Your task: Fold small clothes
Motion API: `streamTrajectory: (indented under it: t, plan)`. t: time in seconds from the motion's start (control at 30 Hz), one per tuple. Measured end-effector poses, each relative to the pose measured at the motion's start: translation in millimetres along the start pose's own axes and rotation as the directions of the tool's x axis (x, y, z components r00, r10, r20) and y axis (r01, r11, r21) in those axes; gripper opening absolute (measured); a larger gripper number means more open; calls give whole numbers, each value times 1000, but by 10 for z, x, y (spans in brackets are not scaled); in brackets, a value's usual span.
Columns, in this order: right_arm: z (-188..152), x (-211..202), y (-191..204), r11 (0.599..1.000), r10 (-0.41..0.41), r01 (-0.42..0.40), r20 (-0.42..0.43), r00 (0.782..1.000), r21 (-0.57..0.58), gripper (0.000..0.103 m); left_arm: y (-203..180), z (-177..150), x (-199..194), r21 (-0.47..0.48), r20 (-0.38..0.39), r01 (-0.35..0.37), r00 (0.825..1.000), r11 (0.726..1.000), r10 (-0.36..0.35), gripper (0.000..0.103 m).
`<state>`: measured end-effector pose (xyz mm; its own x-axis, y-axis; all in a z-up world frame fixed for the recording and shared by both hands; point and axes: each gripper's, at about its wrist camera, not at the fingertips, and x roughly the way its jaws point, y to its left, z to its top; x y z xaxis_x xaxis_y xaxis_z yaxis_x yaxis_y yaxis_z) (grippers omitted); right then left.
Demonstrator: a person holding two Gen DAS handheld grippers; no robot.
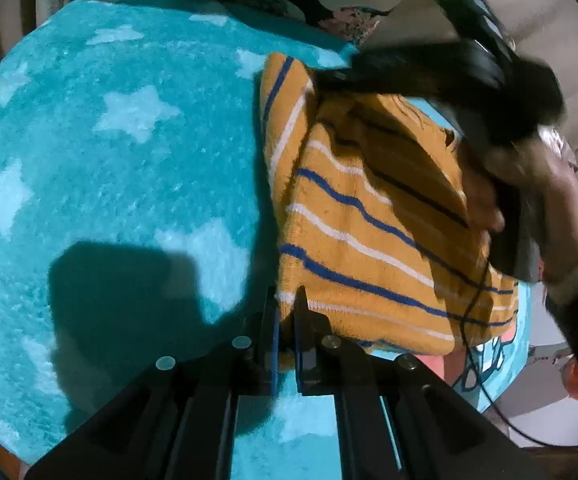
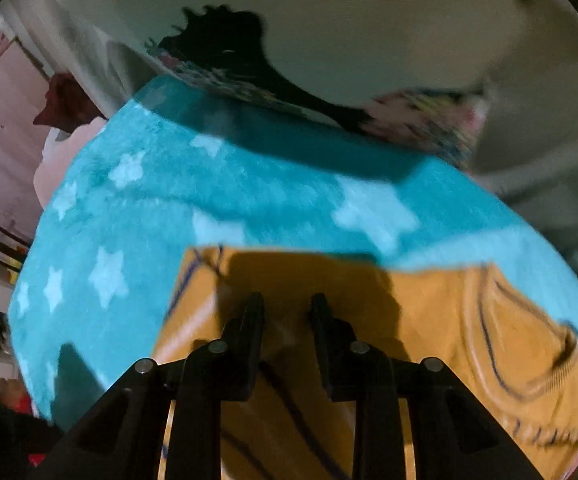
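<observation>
A teal star-patterned blanket (image 1: 109,168) fills the left wrist view. On it, from 1 to 5 o'clock, lies the mustard striped sweater (image 1: 369,216), partly folded. The left gripper (image 1: 287,312) at 6 o'clock is clenched on the sweater's hem corner. The right gripper (image 2: 287,308) hangs over the sweater, jaws apart, grasping nothing.
</observation>
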<state>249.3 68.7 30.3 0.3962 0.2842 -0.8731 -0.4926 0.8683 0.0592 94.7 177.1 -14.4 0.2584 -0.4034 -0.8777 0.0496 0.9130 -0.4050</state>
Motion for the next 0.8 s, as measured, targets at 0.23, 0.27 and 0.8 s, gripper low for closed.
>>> streamTrajectory:
  t: [0.23,0.27,0.8]
  plan:
    - [220,87,135,1000,-6,7,4,1000,-30,27,60,5,19,-16,9,35,999,999,-35,9]
    - [240,-43,94,1000,19,-19,42,999,-3,27,89,-5,-9,-15,12,35,999,999,-35,13]
    - [-116,-6,1,997,-75,75,-31,997,-7,19,163,-82,-54,-13,23,48,999,999,-48,20]
